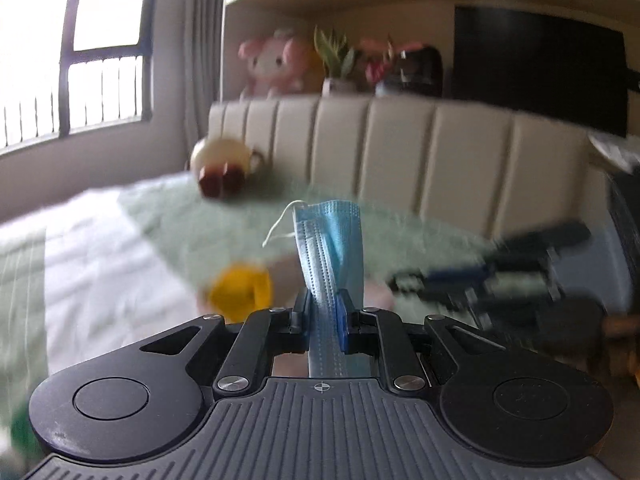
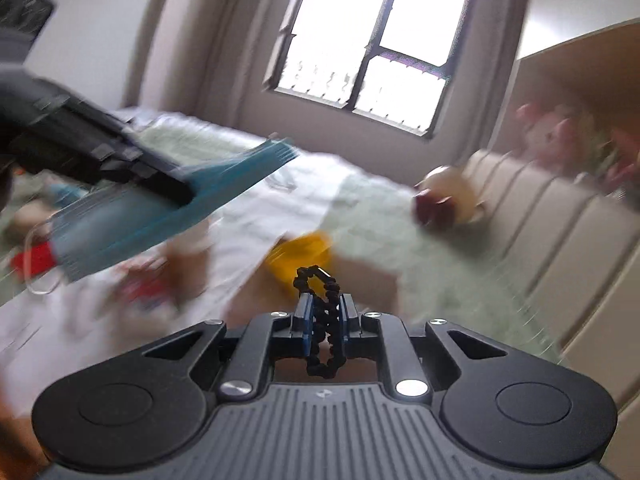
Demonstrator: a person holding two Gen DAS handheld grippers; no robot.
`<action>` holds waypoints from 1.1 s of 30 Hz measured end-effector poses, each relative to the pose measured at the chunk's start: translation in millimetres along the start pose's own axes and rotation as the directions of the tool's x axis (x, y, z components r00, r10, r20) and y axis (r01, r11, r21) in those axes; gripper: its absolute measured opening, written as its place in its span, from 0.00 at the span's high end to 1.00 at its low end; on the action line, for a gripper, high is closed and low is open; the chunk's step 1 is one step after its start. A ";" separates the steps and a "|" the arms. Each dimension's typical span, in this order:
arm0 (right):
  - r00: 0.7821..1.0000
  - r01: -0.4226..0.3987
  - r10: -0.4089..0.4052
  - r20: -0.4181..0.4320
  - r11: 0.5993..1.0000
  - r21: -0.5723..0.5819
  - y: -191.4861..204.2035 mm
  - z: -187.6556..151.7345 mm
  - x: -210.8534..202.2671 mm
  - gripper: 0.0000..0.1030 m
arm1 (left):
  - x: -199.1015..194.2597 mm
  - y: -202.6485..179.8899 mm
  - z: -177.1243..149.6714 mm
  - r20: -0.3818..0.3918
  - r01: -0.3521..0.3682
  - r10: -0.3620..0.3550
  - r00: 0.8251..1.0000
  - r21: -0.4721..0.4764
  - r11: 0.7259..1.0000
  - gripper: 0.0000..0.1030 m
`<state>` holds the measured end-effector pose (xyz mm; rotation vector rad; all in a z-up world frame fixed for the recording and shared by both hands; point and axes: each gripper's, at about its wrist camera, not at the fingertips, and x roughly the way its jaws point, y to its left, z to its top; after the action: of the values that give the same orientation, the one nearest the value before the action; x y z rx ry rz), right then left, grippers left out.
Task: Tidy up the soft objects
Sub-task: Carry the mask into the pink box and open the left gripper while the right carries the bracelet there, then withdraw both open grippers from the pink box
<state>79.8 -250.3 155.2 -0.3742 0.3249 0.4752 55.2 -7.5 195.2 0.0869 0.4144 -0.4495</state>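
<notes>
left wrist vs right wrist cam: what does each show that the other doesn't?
Only left wrist: the left gripper up close, shut on the blue mask; a dark screen on the wall.
Only right wrist: the right gripper up close, shut on a black hair tie; a red item on the bed.
Both: the mask, yellow toy, round plush, headboard, window.

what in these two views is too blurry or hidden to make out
- Yellow object on the bed: motion blur in both views, identity unclear.
- Red and brown items on the white sheet: right wrist view, smeared beyond naming.
- Right gripper in the left wrist view: a dark streak, jaws unreadable there.
- Face mask held by the left gripper: its lower end is hidden behind the gripper body.
- Plush toys behind the headboard: blurred, details lost.
</notes>
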 end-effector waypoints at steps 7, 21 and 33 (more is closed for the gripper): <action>0.998 0.002 0.005 -0.059 0.994 0.109 -32.3 -1.0 98.5 0.87 | 161.0 33.1 71.7 -0.143 0.082 -0.083 0.986 -0.017 0.997 0.85; 0.934 -0.189 0.265 -0.240 0.936 0.298 -31.2 -45.1 174.4 0.66 | 298.3 37.8 8.7 -0.604 0.106 -0.057 0.795 0.046 0.993 0.79; 0.992 -0.096 0.116 -0.055 0.952 0.292 -17.4 -36.4 75.3 0.44 | 112.7 78.4 27.1 -0.179 0.058 -0.087 0.980 -0.159 0.986 0.79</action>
<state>143.9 -251.3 98.8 -0.0886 0.4790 0.5120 191.9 12.7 173.4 -0.0356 0.6356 -0.4820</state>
